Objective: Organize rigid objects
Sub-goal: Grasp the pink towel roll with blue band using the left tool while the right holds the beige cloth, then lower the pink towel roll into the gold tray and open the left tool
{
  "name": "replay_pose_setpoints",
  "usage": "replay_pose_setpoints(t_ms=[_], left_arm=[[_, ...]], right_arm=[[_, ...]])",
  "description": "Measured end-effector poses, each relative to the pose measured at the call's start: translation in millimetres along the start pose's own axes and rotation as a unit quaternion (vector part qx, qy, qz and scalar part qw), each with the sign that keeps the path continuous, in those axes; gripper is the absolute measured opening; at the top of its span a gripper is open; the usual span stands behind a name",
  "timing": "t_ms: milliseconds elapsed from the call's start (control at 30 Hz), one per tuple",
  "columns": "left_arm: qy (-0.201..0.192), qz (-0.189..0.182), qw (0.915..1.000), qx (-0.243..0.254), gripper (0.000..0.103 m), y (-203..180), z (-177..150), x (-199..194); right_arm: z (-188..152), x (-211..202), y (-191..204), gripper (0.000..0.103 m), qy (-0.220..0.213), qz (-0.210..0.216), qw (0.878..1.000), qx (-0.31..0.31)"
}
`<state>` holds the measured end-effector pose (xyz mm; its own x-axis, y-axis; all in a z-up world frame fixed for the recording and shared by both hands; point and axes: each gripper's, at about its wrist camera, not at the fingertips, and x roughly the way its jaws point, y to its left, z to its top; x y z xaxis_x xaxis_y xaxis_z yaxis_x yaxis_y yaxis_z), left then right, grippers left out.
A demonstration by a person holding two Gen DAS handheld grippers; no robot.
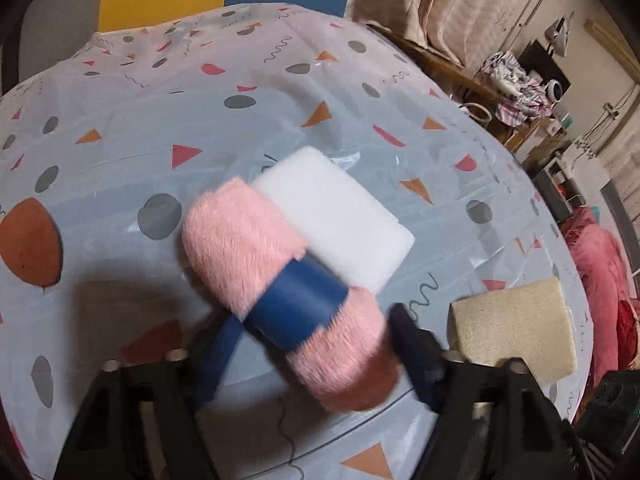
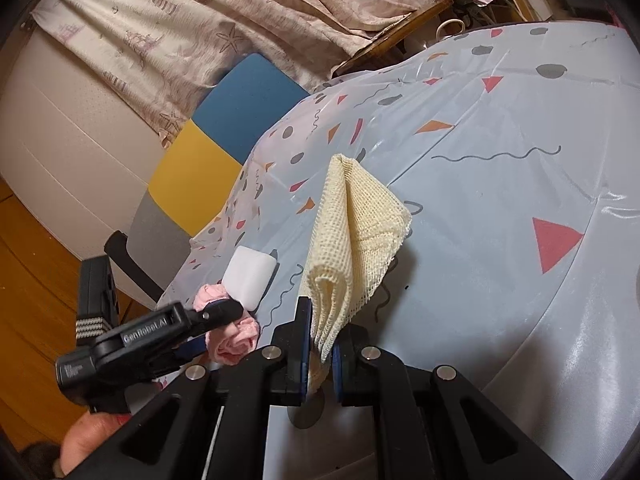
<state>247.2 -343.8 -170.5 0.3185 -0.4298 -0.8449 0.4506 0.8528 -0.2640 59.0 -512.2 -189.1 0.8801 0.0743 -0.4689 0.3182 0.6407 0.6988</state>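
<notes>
the table (image 1: pixel 120 168) carries a glossy pale-blue cover printed with grey dots, red and orange triangles and dark squiggles; its far edge hangs in folds. a white foam block (image 1: pixel 340 216) lies flat near the centre. a pink furry roll with a blue band (image 1: pixel 280 280) lies just beside the block, touching its long side. a cream mesh cloth (image 1: pixel 516 328), folded, sits apart from the roll toward the near right edge; whether it rests fully on the cover cannot be told.
</notes>
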Motion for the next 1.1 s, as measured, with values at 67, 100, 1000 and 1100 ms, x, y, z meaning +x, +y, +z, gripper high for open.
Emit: replay_pose_setpoints(t_ms=[67, 100, 1000, 1100], left_arm=[[0.003, -0.020, 0.9998, 0.005, 0.047, 2, -5, -4], [0.006, -0.031, 0.9995, 0.002, 0.038, 4, -8, -6], [-0.035, -0.112, 0.9913, -0.060, 0.034, 73, -152, -136], [-0.054, -0.121, 0.9892, -0.063, 0.034, 83, -162, -160]], right_arm=[[1, 1, -2, 0.009, 0.001, 0.002, 1.000, 0.003], [2, 2, -3, 0.009, 0.001, 0.002, 1.000, 0.004], [1, 1, -4, 0.009, 0.003, 0.000, 1.000, 0.008], [1, 2, -3, 0.009, 0.004, -0.003, 1.000, 0.007]])
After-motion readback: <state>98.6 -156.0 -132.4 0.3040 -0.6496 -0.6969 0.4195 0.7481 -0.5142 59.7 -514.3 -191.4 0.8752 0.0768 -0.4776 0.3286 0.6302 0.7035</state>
